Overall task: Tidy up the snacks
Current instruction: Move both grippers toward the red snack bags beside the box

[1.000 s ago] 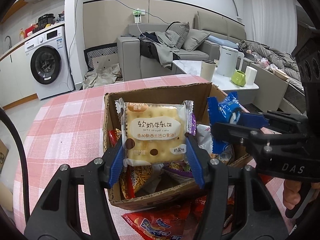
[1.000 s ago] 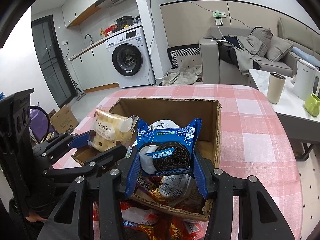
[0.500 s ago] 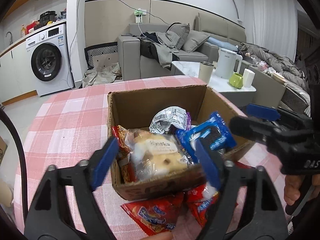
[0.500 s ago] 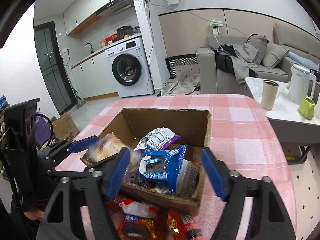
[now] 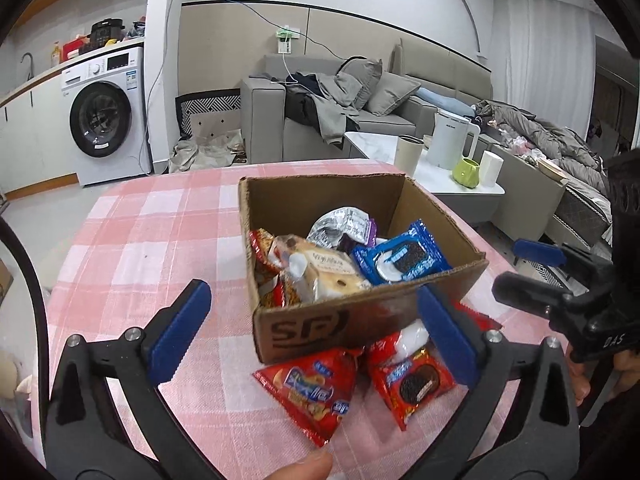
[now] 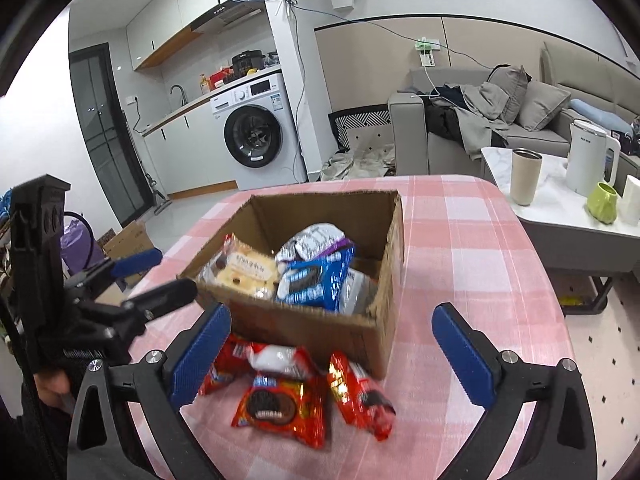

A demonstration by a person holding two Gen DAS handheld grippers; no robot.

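Left wrist view: the left gripper (image 5: 316, 330) has its blue-padded jaws opening, nothing clamped; the open brown cardboard box (image 5: 360, 320) on the pink checked tablecloth (image 5: 132, 240) holds the pale biscuit packet (image 5: 328, 270) and blue cookie packet (image 5: 402, 258). Right wrist view: the right gripper (image 6: 332, 344) is likewise opening, empty, above red snack packets (image 6: 280, 404) just beside the box.
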